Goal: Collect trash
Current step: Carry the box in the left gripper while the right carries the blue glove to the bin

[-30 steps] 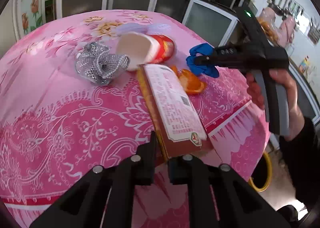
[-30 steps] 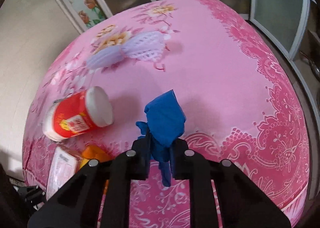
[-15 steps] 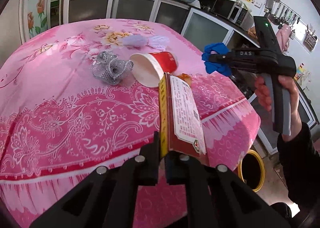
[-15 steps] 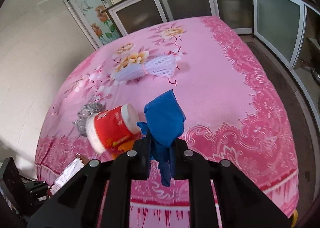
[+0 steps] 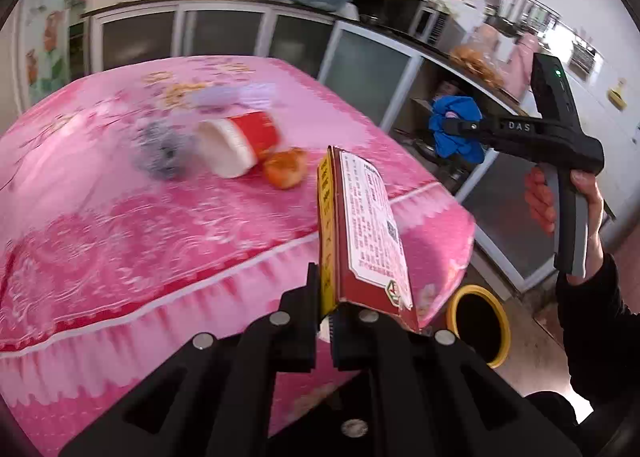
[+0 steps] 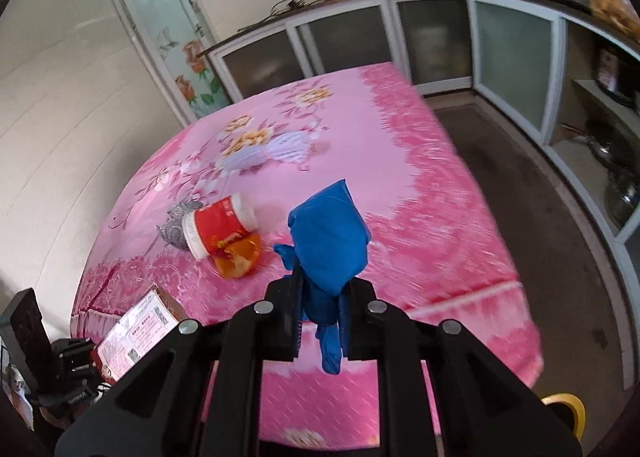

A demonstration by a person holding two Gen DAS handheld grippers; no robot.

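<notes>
My left gripper [image 5: 326, 321] is shut on a flat red and yellow carton [image 5: 362, 233], held on edge in the air past the table's near edge. My right gripper [image 6: 320, 321] is shut on a crumpled blue glove [image 6: 330, 241], lifted above the pink tablecloth [image 6: 400, 185]; in the left wrist view the same blue glove [image 5: 456, 129] hangs off the table's right side. A tipped red paper cup [image 6: 218, 227], an orange peel [image 6: 236, 257], a silver mesh ball [image 6: 176, 225] and white foam fruit nets [image 6: 272, 149] lie on the cloth.
A yellow-rimmed bin [image 5: 480, 325] stands on the floor below the table's right corner, its rim also at the lower right bin edge [image 6: 568, 409]. Cabinets with frosted doors [image 6: 360, 45] line the back and right walls. A person's hand [image 5: 576, 197] grips the right tool.
Both grippers have risen and drawn back from the table with their loads. The carton has left the cloth and turned onto its edge; the bin has come into view.
</notes>
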